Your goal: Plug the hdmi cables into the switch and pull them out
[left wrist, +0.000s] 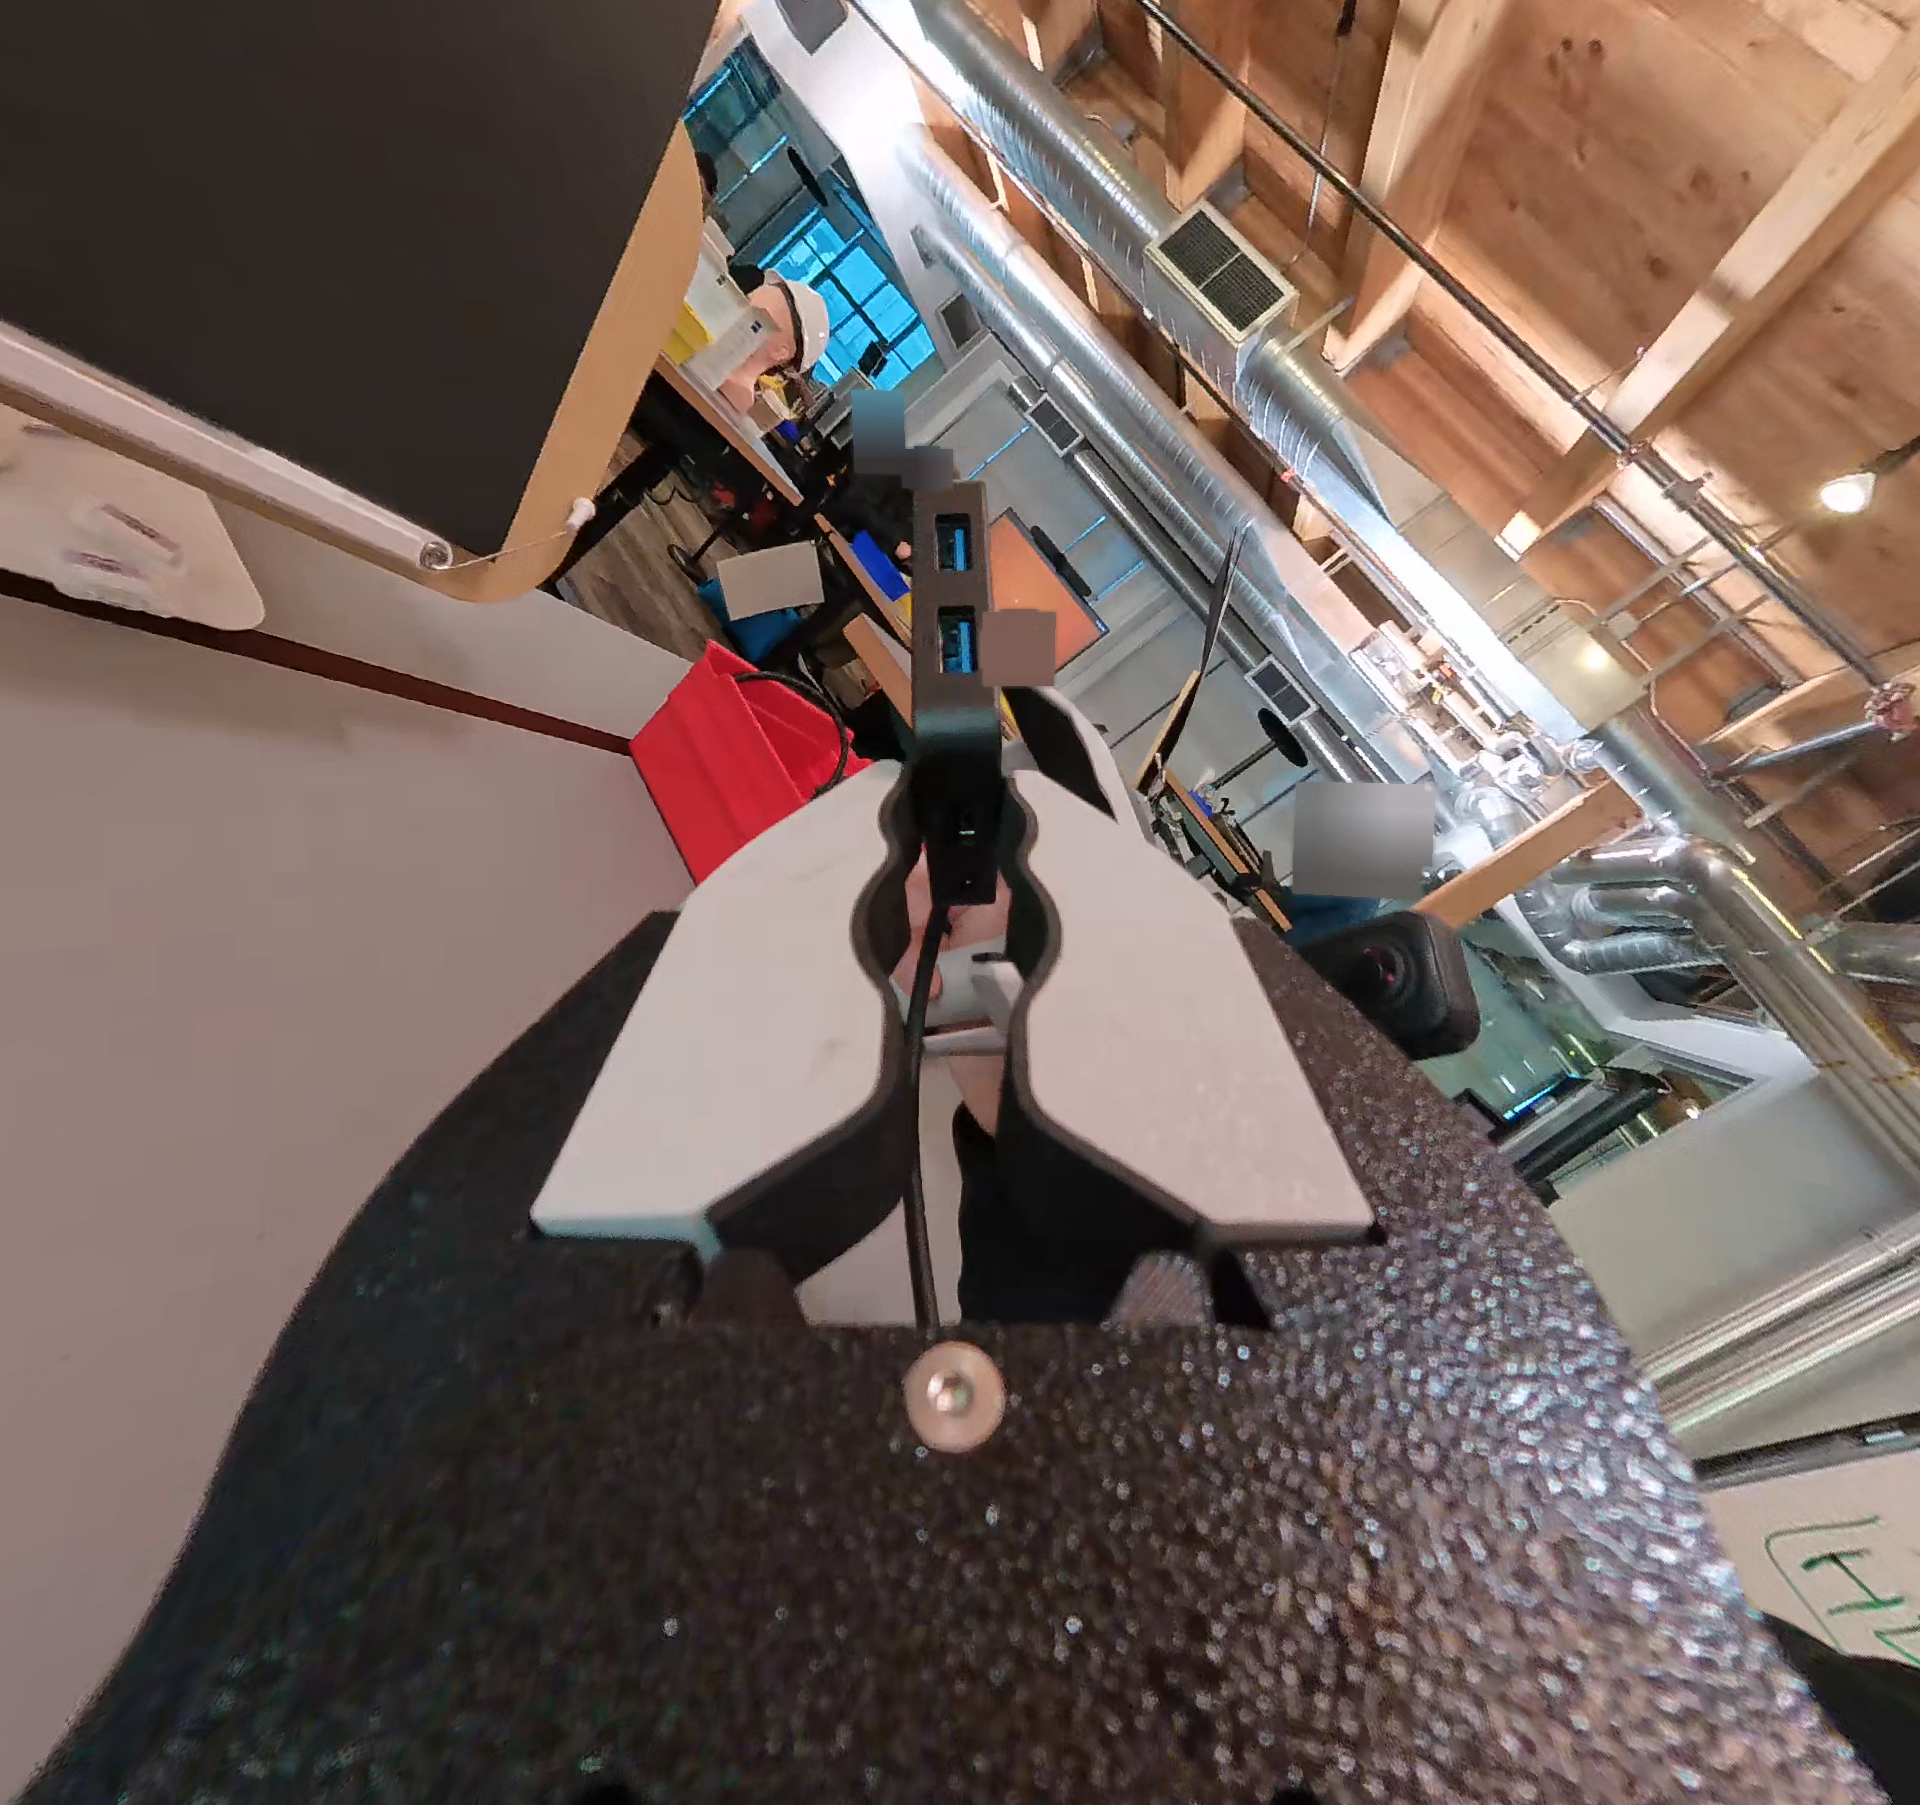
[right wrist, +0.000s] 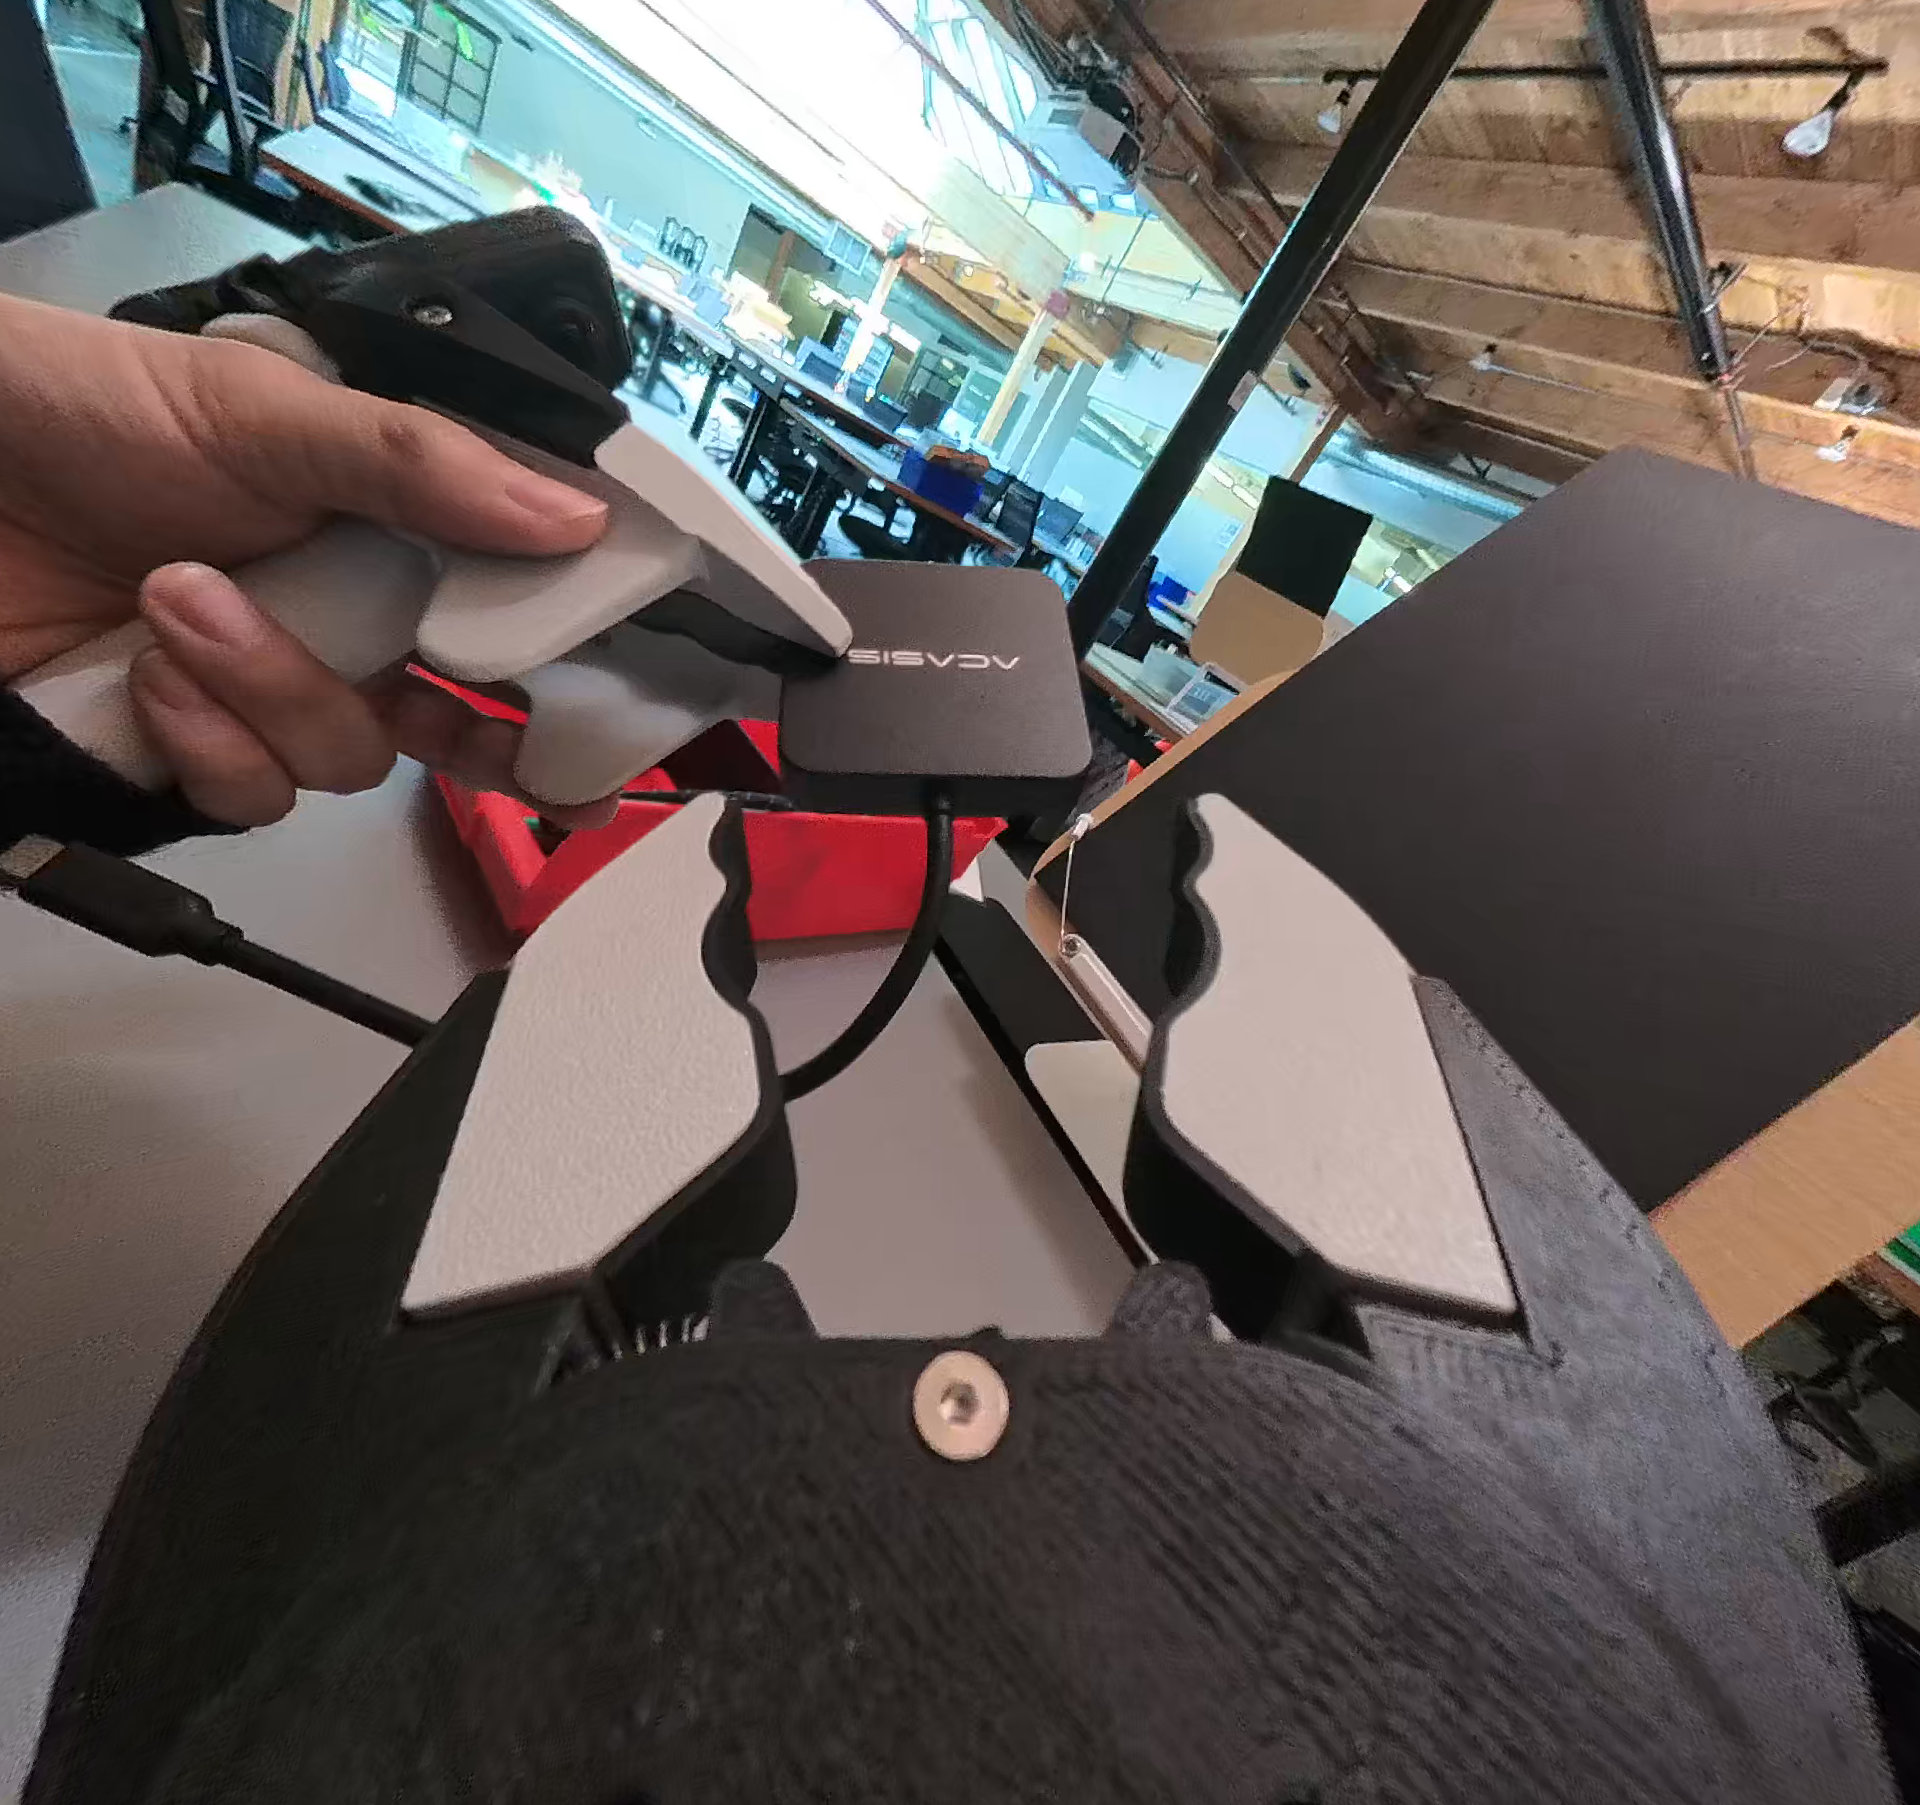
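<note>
The left hand-held gripper [left wrist: 956, 820] is closed on the switch [right wrist: 935, 675], a flat, square black box with rounded corners, held up in the air over the red bin [right wrist: 831, 872] rather than resting on the surface [right wrist: 260, 976]. In the right wrist view its fingers pinch one corner of the box, top and bottom; in the left wrist view the box is edge-on, with two blue ports on the thin side facing out. The right hand-held gripper [right wrist: 956, 882] is wide open with nothing between its fingers, just below the switch.

The switch looks light and rigid, with a smooth matte shell that could slip or pivot under a corner pinch when a plug is pushed in. A grip across the flat faces nearer the middle would probably resist that twist better. Its own thin black lead [right wrist: 894, 986] hangs from the near edge, curls down toward the surface and ends in a small plug [right wrist: 62, 872] at the left; it is supple and will drag lightly on the box. No HDMI cable is clearly visible; any such plug is best held by its stiff moulded body, not the cord, and kept square to the port
</note>
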`<state>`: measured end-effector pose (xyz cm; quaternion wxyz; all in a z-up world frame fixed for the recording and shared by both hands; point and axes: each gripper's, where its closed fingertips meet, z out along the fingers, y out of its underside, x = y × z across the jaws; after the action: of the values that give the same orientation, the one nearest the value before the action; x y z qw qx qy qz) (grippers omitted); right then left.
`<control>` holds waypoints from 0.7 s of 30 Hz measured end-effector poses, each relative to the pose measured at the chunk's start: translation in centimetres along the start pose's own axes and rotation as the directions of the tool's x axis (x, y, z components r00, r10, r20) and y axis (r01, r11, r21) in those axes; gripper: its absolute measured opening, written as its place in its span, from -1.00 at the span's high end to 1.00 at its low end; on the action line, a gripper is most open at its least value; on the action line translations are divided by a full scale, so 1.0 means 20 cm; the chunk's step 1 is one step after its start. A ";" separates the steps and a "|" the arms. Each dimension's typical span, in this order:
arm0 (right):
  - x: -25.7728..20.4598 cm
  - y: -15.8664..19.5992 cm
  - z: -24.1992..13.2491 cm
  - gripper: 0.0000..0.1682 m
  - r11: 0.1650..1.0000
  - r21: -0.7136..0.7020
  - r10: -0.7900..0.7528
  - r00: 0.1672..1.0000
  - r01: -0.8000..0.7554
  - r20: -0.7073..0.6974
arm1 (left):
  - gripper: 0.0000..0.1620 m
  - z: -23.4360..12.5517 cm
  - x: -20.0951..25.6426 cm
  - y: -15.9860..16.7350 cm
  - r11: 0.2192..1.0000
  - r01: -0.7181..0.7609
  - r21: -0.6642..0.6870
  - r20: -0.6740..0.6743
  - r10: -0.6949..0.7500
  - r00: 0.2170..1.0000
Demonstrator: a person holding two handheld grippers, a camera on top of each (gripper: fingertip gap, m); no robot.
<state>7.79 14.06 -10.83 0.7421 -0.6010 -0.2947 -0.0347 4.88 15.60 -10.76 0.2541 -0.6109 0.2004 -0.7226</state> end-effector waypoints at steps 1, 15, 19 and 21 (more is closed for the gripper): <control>-0.01 0.01 0.00 0.04 1.000 -0.008 0.001 1.000 0.000 0.016 | 0.83 0.00 0.00 0.01 1.000 -0.010 -0.011 0.003 0.010 1.000; -0.05 0.12 -0.01 0.10 0.990 -0.126 -0.046 0.995 0.057 0.089 | 0.84 0.07 0.00 0.13 0.997 0.011 -0.071 0.015 -0.010 1.000; -0.03 0.05 0.01 0.15 0.999 -0.038 0.032 0.998 -0.030 0.050 | 0.84 0.07 -0.02 0.12 1.000 0.020 -0.020 0.042 -0.019 0.999; -0.03 0.02 0.00 0.24 0.998 0.002 0.059 0.997 -0.059 0.051 | 0.84 0.08 -0.01 0.13 0.998 0.060 -0.016 0.014 -0.060 0.998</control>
<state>7.55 14.09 -11.48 0.7362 -0.6087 -0.2959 0.0033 6.69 13.69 -12.19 0.2286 -0.6235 0.1860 -0.7242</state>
